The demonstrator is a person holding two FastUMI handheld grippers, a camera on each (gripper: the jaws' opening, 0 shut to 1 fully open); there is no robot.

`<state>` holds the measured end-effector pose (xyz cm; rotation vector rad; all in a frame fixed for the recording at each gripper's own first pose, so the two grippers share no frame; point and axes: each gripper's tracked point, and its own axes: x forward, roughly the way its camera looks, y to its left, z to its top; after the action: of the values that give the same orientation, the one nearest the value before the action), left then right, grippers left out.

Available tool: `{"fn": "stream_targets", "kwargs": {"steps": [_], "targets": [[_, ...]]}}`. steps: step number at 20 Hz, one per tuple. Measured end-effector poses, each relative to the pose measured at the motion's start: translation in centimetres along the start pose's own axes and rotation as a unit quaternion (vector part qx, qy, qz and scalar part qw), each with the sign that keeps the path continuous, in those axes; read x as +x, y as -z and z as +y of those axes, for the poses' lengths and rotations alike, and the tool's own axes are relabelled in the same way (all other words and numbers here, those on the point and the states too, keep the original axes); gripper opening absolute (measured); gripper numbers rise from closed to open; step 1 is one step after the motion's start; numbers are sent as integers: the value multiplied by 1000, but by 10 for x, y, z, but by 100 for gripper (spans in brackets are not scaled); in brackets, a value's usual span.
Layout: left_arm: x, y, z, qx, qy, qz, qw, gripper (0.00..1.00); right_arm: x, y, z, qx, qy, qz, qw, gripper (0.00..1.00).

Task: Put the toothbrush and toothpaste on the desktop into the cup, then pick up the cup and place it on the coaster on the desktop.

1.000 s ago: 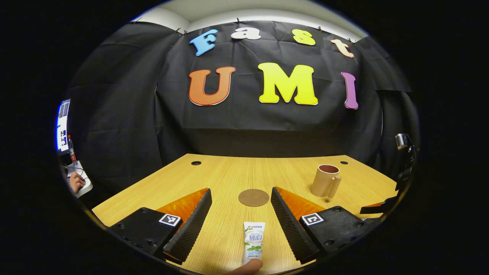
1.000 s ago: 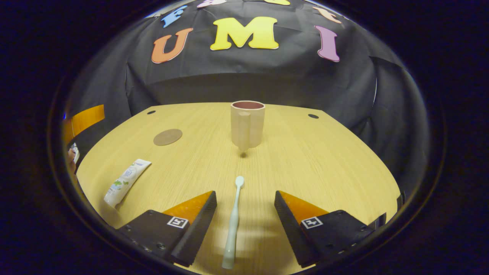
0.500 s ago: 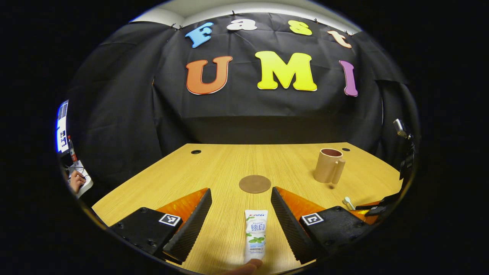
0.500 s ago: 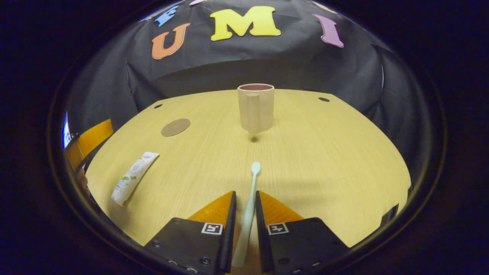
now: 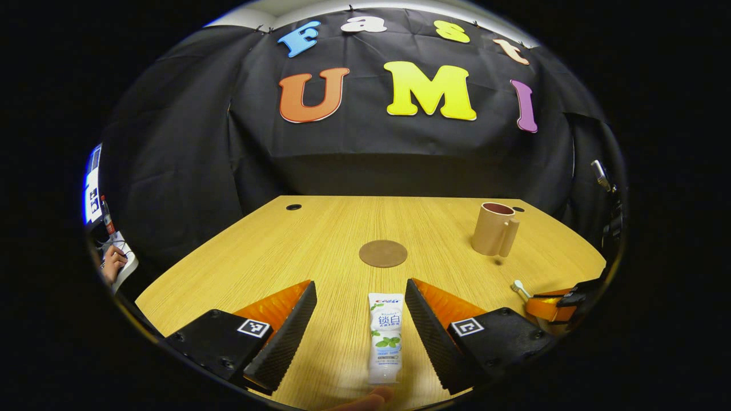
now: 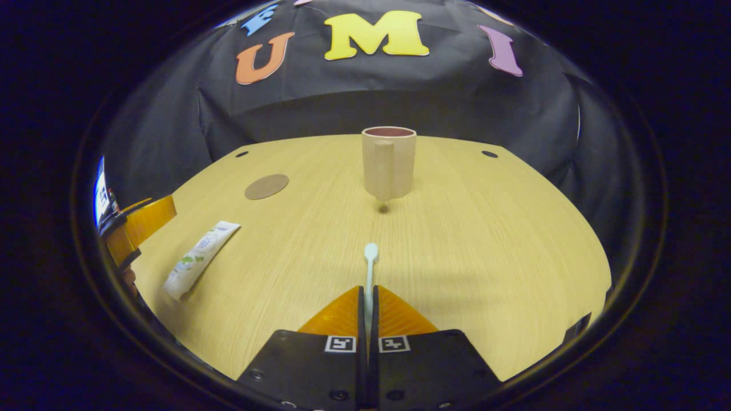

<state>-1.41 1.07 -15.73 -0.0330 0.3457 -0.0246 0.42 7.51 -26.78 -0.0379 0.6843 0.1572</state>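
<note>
My right gripper (image 6: 367,297) has its fingers pressed together on the handle of the toothbrush (image 6: 370,262), whose head pokes out forward toward the cup (image 6: 388,162). I judge the brush light and stiff but thin and smooth, so it could pivot in the pinch; a hold on the handle, well back from the bristles, looks right for tipping it head-up into the cup.

My left gripper (image 5: 360,319) is spread wide, with the toothpaste (image 5: 385,337) lying flat on the surface (image 5: 285,251) between its fingers and touching neither. The tube looks soft and light; I would take it across its flat body near the middle, gently, as a hard squeeze could dent it or let it slide out. Its cap end seems nearest me.

Beyond the tube lies the round coaster (image 5: 382,253), bare, and the cup stands upright well to the right of it, handle toward me, seemingly empty.
</note>
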Motion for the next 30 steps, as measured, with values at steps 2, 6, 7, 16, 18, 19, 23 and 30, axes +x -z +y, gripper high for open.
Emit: {"fn": "stream_targets", "kwargs": {"steps": [2, 6, 7, 16, 18, 19, 23, 30], "targets": [[-1, 0, 3, 1, -3, 3, 1000, 99, -2, 0, 0, 2, -3, 1, 1000, 0], [1, 10, -3, -15, 8, 28, 999, 99, -10, -7, -1, 15, -14, -16, 1000, 0], [0, 16, -8, -20, 17, 44, 999, 99, -14, -10, -2, 13, -13, -23, 1000, 0], [6, 65, -24, -3, 35, 140, 990, 98, -48, -45, -1, 0, -21, -87, 996, 0], [8, 74, -25, -6, 35, 165, 986, 90, -51, -49, -1, -3, -21, -95, 995, 0], [8, 78, -26, -9, 35, 177, 984, 83, -52, -50, -1, -4, -21, -98, 995, 1], [8, 85, -25, -2, 29, 200, 979, 74, -55, -54, -1, 0, -24, -105, 994, 0], [10, 85, -28, 26, 43, 220, 974, 49, -71, -74, -6, 3, -25, -139, 990, 0]]}}
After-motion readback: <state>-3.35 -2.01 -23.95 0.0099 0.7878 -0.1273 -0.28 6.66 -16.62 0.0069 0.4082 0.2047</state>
